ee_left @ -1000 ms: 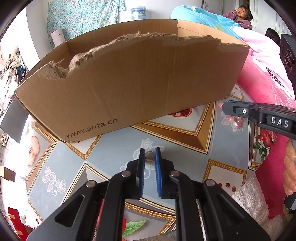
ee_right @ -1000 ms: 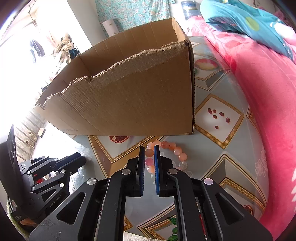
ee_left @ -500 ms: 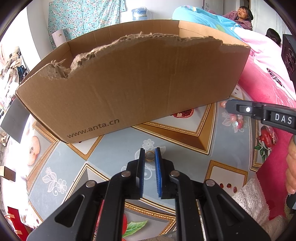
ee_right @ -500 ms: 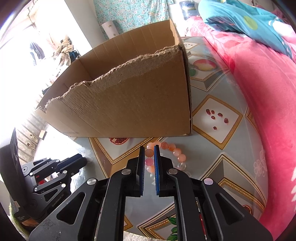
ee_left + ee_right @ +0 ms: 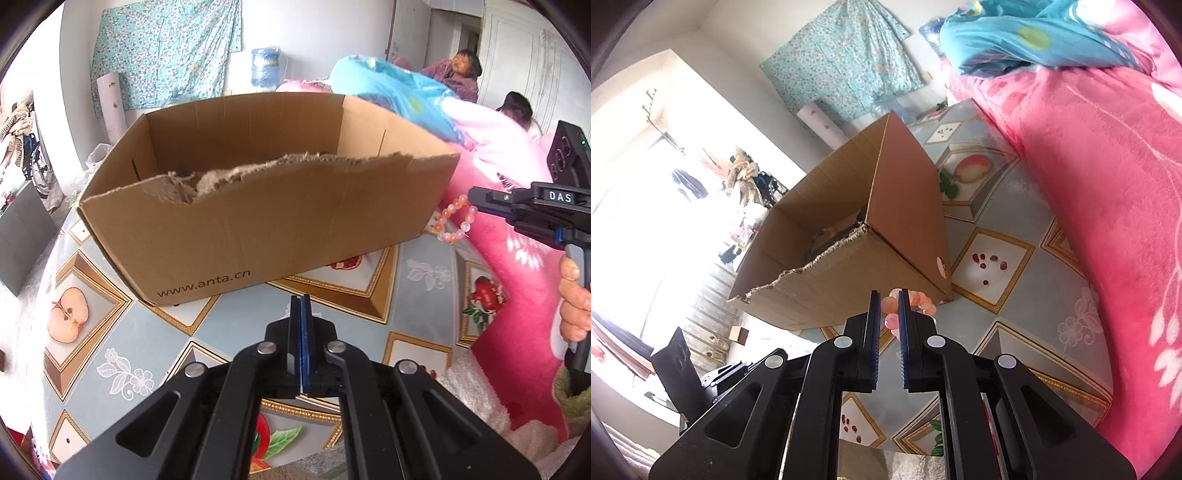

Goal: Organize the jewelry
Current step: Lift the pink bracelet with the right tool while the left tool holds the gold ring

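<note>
A torn-edged cardboard box [image 5: 258, 221] stood open on a tabletop [image 5: 424, 295] covered with a fruit-and-flower patterned cloth. In the left wrist view, the left hand-held gripper [image 5: 300, 301] sat at six o'clock below the box, its blue-padded jaws pressed fully together; whether anything was caught between them could not be told. Its jaws had just been closing. At three o'clock the right hand-held gripper [image 5: 476, 199] reached in, gripped by a person's hand [image 5: 576, 306], with a bracelet of pink and orange beads [image 5: 456, 221] hanging from its tip, lifted clear of the tabletop just beside the box's right end. In the right wrist view, the jaws of that gripper [image 5: 886, 306] were clamped on the bracelet [image 5: 905, 301], beads showing between and to the right of the pads, in front of the box's near corner [image 5: 886, 236]. A pink floral blanket [image 5: 1108, 184] lay at three o'clock.
</note>
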### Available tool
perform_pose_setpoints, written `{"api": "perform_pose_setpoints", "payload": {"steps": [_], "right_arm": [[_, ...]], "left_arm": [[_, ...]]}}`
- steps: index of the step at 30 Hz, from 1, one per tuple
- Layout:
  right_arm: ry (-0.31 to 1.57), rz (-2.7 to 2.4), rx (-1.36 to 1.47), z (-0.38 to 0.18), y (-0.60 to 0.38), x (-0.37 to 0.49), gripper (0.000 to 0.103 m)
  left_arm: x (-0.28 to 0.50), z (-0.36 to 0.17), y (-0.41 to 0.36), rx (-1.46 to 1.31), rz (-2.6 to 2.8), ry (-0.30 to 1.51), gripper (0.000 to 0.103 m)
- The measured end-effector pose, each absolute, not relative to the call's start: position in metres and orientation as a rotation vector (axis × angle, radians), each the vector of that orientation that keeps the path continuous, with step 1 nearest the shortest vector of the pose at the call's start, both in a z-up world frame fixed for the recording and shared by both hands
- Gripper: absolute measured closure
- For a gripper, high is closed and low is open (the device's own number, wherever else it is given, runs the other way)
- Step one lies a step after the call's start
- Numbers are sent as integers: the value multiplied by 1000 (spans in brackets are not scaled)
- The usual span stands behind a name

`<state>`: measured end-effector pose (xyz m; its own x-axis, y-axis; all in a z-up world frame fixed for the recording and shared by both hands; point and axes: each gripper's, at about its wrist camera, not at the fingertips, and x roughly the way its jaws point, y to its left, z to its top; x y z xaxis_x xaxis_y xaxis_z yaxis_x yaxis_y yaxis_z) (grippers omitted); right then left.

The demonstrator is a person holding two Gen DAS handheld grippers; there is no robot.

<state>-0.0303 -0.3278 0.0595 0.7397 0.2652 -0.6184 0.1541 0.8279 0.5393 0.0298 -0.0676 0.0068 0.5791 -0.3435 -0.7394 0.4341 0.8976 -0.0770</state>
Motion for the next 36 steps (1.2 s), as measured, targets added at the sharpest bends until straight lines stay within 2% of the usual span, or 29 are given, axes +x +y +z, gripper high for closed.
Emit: {"api": "perform_pose_setpoints", "payload": {"steps": [7, 9, 10, 11, 19, 26, 36], "right_arm": [[737, 122, 651, 55, -332, -25, 96], [743, 129, 649, 55, -329, -25, 96], [747, 132, 646, 53, -327, -24, 96], [751, 135, 642, 52, -326, -23, 96], [770, 167, 653, 39, -320, -16, 96], [781, 183, 657, 34, -320, -13, 96], [759, 172, 662, 38, -326, -21, 96]], "left_arm": [[26, 10, -67, 113, -497, 867, 101], [28, 8, -73, 118, -491, 888, 87], [29, 5, -76, 122, -484, 897, 77], [31, 3, -79, 126, -477, 906, 74], [43, -25, -95, 157, -387, 999, 74], [40, -26, -103, 225, -325, 959, 93], [42, -24, -96, 194, -349, 955, 93]]}}
